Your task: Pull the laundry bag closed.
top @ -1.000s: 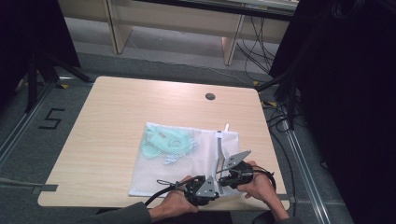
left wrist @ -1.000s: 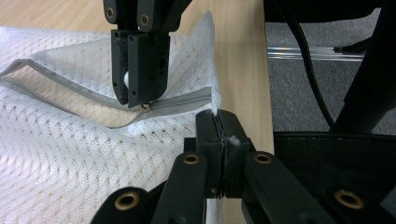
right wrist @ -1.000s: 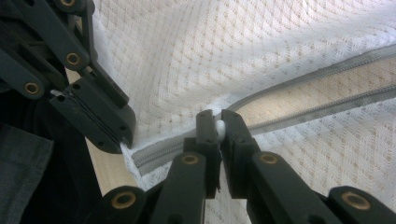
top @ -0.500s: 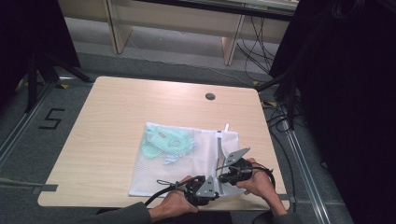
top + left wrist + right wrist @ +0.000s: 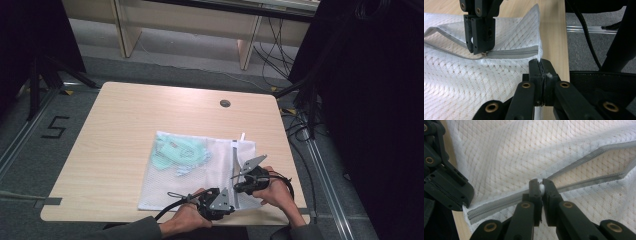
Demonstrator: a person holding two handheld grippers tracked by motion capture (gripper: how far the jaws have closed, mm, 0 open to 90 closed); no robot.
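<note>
Nothing moved; both grippers clamp the mesh bag (image 5: pixel 200 172); zipper (image 5: pixel 234 160) runs away from the person.

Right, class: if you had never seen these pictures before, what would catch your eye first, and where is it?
A white mesh laundry bag lies on the near right part of the wooden table, with a mint-green garment inside it. At its near right corner the left gripper pinches the bag's edge, while the right gripper is shut on the white zipper pull of the partly open grey zipper.
</note>
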